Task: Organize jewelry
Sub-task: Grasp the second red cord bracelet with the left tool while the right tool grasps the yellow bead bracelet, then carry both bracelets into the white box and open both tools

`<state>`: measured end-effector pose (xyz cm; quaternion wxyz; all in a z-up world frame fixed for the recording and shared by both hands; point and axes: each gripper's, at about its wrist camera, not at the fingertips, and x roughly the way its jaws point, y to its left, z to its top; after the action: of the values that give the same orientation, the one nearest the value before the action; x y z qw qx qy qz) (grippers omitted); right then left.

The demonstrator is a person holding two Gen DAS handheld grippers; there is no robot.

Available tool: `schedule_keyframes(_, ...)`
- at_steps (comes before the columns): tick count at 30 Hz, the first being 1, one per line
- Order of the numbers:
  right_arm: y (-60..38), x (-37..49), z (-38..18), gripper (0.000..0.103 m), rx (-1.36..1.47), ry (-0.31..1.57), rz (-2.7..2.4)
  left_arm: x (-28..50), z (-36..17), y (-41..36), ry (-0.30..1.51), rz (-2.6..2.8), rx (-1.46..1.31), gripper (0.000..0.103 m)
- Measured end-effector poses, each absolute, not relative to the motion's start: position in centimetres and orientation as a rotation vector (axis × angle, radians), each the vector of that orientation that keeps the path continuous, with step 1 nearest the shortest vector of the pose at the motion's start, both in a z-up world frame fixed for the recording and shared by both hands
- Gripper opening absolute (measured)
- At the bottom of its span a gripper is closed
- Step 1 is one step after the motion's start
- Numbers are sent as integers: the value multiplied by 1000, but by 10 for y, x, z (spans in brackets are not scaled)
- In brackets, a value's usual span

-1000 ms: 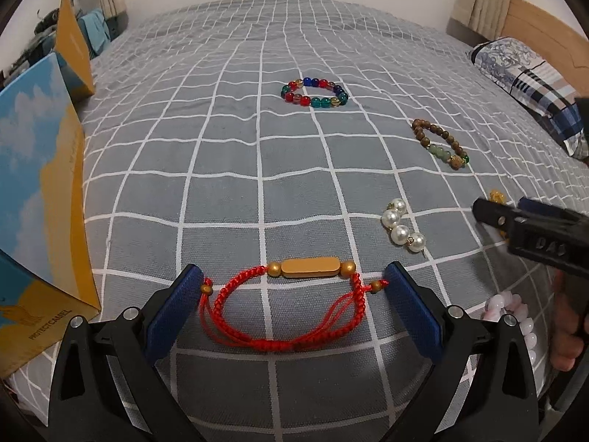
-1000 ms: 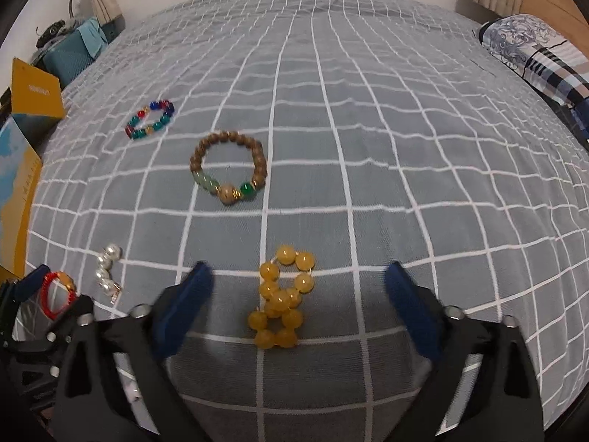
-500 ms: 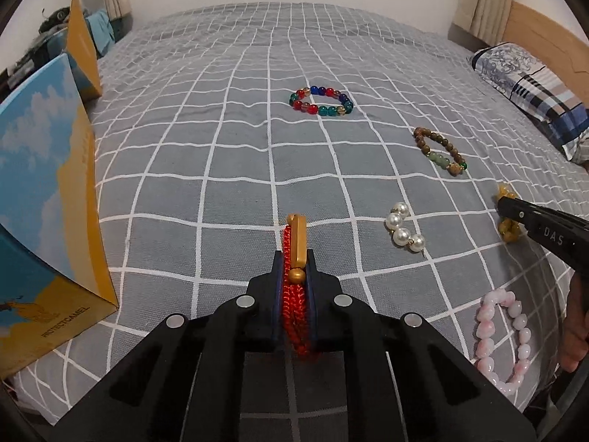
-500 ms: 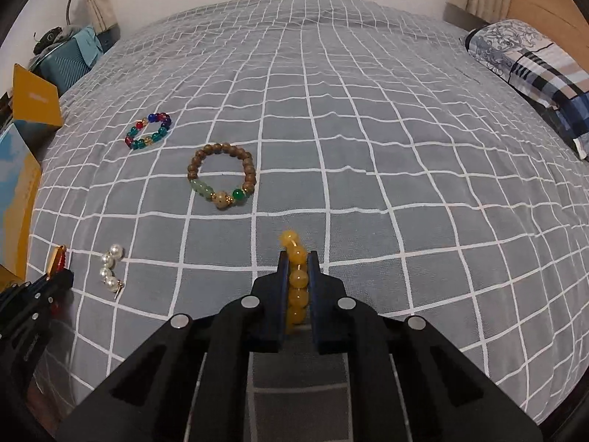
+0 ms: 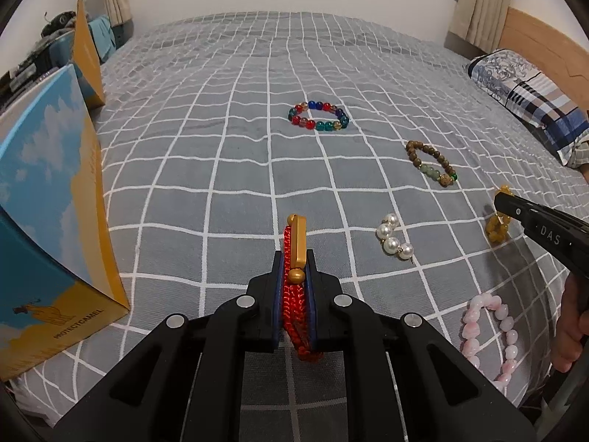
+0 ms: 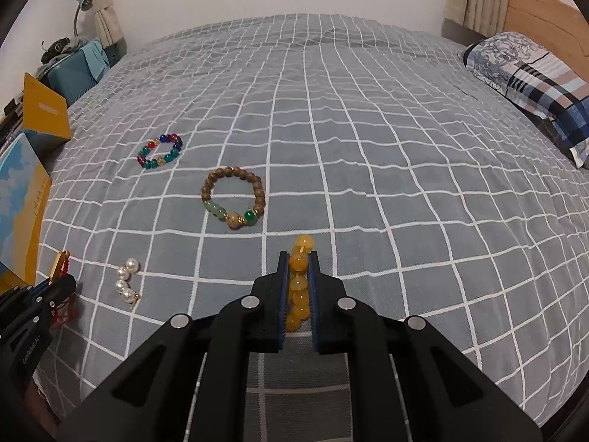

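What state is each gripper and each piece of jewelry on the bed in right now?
left gripper: shut on red cord bracelet
right gripper: shut on yellow bead bracelet
multicolour bracelet: lying flat
wooden bracelet: lying flat
pearl piece: lying loose
pink bracelet: lying flat

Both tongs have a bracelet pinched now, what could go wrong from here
1. The red braided cord bracelet with the gold bar hangs loose below the left tongs; the dangling loop could snag or slip out.
2. The right tongs pinch the round yellow bead bracelet by a few beads, which might roll free.
3. Carrying either low could drag across the white pearl string lying between them.
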<state>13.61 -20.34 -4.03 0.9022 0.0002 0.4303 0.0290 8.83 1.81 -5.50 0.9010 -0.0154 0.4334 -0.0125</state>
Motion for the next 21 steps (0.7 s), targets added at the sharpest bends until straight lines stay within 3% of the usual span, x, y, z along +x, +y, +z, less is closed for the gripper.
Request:
schedule_keyframes(11, -200, 130, -4, 9, 20, 826, 89, 84, -22, 29, 872, -11, -53, 10)
schedule_keyframes(21, -192, 129, 42, 9, 28, 775, 104, 79, 46, 35, 762, -5, -52, 10)
